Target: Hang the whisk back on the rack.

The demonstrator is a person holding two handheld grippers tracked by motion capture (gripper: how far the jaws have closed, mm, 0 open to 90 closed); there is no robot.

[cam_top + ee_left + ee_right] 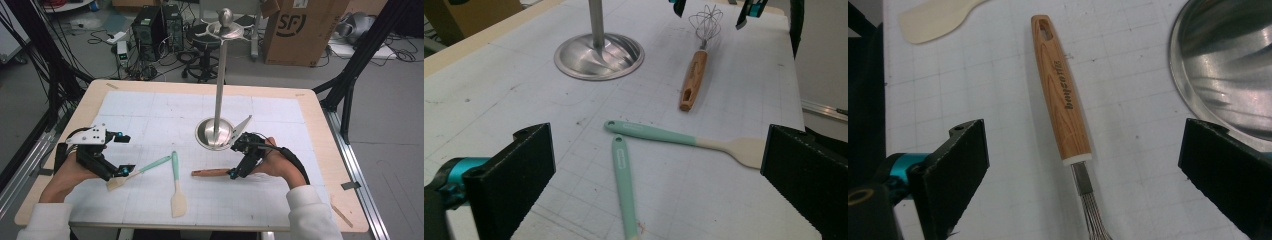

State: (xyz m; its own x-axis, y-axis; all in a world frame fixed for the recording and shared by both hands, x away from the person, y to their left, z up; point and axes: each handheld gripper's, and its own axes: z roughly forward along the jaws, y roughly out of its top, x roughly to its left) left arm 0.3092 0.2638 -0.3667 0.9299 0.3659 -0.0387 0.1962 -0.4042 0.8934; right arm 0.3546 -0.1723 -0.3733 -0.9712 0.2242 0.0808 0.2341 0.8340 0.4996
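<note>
A whisk with a wooden handle (1060, 95) lies on the white grid mat (150, 110), its wires (706, 22) towards my right hand. My right gripper (233, 161) stands open over it, one jaw on each side of the handle's wire end, neither touching it. Two spatulas with teal handles lie in a V. One spatula (173, 185) points its pale blade at the front edge. The other spatula (674, 137) runs leftward, its blade beside one jaw of my left gripper (124, 155), which is open and holds nothing.
A steel stand rises from a round base (215, 132) mid-table, just beyond the right gripper, its pole (220, 80) ending in a disc with hooks (225, 27). A thin wooden stick (342, 212) lies at the front right corner. Beyond the table stand a cardboard box (300, 30) and a stool (205, 40).
</note>
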